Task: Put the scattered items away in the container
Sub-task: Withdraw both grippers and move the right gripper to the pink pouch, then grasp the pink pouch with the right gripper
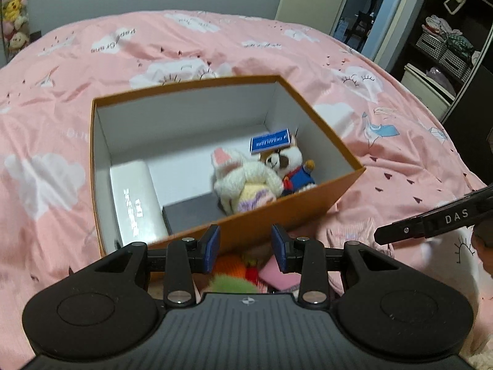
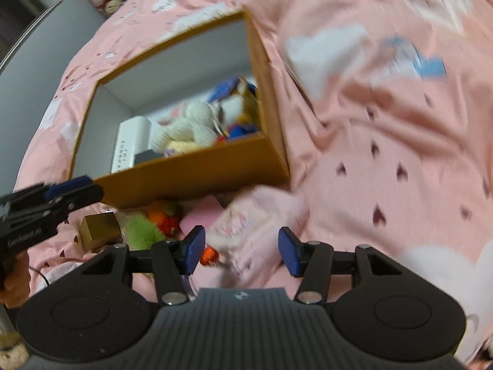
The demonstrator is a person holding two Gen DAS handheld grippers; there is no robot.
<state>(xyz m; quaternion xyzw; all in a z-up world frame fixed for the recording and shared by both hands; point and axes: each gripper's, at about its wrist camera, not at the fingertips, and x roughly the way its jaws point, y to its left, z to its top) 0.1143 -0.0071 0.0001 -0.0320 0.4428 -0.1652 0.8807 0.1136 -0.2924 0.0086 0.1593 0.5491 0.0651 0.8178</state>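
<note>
The box (image 1: 308, 203) – orange outside, white inside – sits open on the pink bed (image 1: 215, 43), w/ several things already in it. At its left wall lies a white case (image 1: 135, 197), a dark grey slab (image 1: 191, 212) just right of it against the near wall. In the near right corner a white bunny (image 1: 243, 178) leans against a raccoon plush (image 1: 289, 166) in a blue outfit, and a blue card (image 1: 270, 140) rests on the raccoon's head.

Left claw (image 1: 245, 248) hangs over the box's near wall, pointing down into it. Jaws part-open, nothing between the blue pads – released. Below it, on the bed just near of the box, loose items remain: an orange plush (image 2: 160, 212), a green plush (image 2: 140, 226) and a pink pad (image 2: 197, 215), all close together. In the right wrist view a gold block (image 2: 98, 226) sits left of the green plush, also outside the box.

Right claw (image 2: 241, 251) is near of the box and a bit right, over a pale pink pouch (image 2: 246, 225) lying on the bed. Its jaws stand apart, released; the pouch lies under and between them but the pads don't press on it. That view is motion-blurred, so fine detail on the pouch can't be made out. A small orange bit (image 2: 209, 254) shows by the left pad; can't tell what it is.

Each claw shows in the other's view – the right at the far right edge, the left at the left edge w/ a hand (image 2: 14, 280) behind it. Soft toys (image 1: 15, 9) are stacked by the far left wall.
</note>
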